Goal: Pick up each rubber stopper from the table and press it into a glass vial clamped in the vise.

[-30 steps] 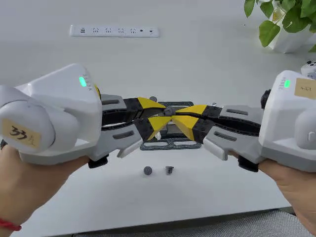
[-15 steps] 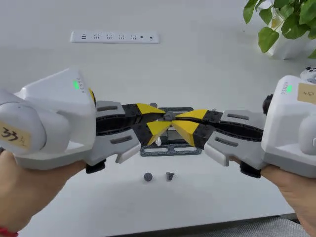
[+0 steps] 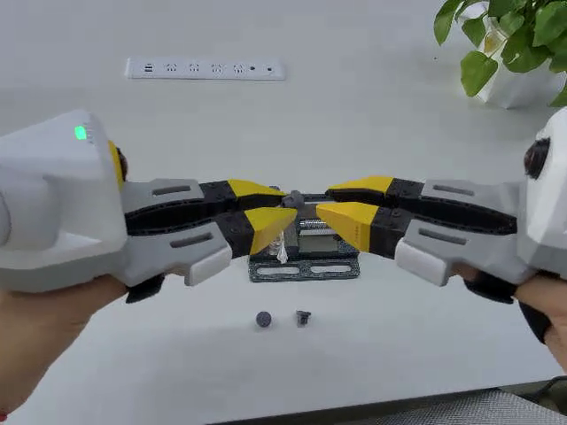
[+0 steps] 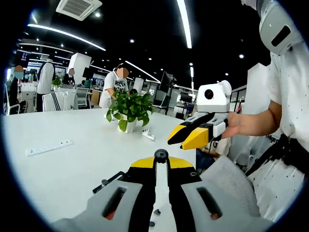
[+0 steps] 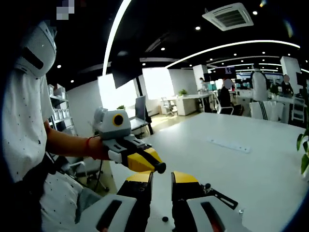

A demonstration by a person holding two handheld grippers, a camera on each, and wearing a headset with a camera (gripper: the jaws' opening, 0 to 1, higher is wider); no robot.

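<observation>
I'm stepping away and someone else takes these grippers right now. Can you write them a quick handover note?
Left claw: shut on a dark rubber stopper, held above the vise.
Right claw: open, empty, tips facing the left one's, close by.
On the table: two more stoppers lie in front of the vise; a clear vial appears to stand in it.
Done: one stopper picked up.
Left: press it into the vial, then fetch the other two. The claws hide whether any vial is already plugged.
</observation>
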